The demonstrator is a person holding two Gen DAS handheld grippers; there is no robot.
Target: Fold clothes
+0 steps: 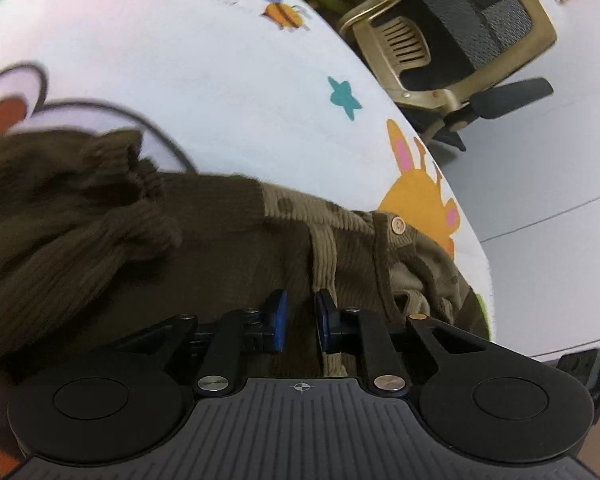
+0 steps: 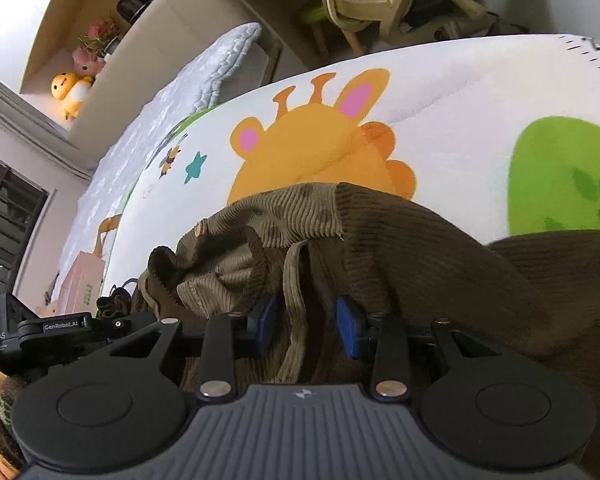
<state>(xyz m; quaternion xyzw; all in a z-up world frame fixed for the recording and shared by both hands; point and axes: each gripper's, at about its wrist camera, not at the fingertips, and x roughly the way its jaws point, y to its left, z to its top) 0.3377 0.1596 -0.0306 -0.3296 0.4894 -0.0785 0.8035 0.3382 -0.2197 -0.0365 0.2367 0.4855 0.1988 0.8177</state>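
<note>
1. Lies crumpled on the white play mat printed with cartoon animals (image 1: 220,60): dark brown ribbed-knit and tan corduroy garment (image 1: 100,240), bunched toward the mat's near edge, one small round button (image 1: 398,224) showing on the tan part.
2. Left tool (image 1: 301,322): blue pads narrowly apart, tan corduroy strap running between them; whether pinched, cannot tell.
3. Right tool (image 2: 306,326): pads wider apart, straddling a tan corduroy fold (image 2: 296,280), looking loose rather than clamped.
4. Likely soft, light and limp; bound to sag and drape once lifted. Ribbed surfaces probably grippy, not slippery.
5. Best taken at firm edges: seams, hem or the corduroy band, one tool per corner, not the loose middle.
6. Worth avoiding the button under a pad.
</note>
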